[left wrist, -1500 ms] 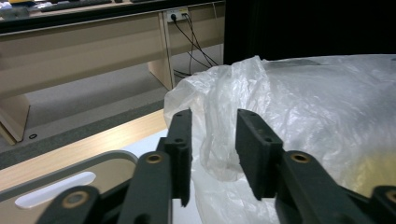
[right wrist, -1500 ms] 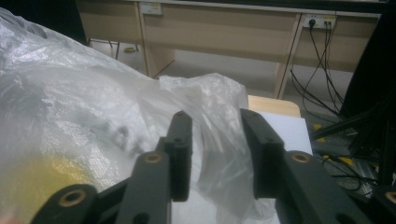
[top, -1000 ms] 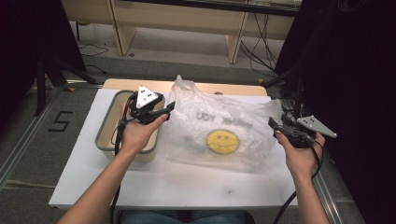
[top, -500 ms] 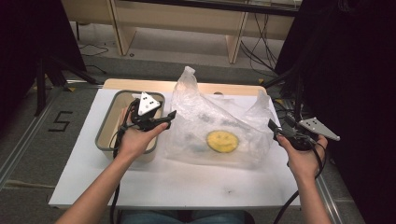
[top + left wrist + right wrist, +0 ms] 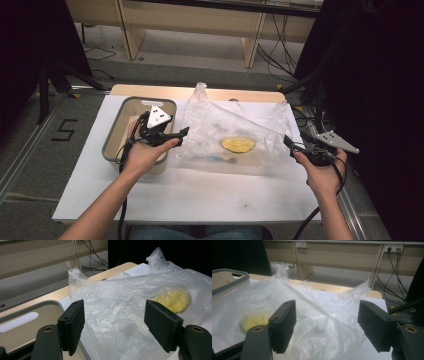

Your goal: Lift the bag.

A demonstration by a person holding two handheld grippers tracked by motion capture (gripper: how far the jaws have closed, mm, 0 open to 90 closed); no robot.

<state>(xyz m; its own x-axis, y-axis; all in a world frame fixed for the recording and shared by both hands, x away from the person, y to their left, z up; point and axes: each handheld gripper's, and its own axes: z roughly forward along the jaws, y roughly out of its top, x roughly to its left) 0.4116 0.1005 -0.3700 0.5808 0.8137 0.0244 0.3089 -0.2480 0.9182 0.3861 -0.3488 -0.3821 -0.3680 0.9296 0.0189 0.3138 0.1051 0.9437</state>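
On the white table (image 5: pixel 200 195), crinkled clear plastic bag (image 5: pixel 235 132) with yellow round print (image 5: pixel 237 145); left gripper (image 5: pixel 175 136), right gripper (image 5: pixel 292 146), fingers spread, empty.

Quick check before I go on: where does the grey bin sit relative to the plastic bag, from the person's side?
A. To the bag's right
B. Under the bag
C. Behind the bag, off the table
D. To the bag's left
D: in the high view the grey bin stands on the white table left of the plastic bag, by the left gripper.
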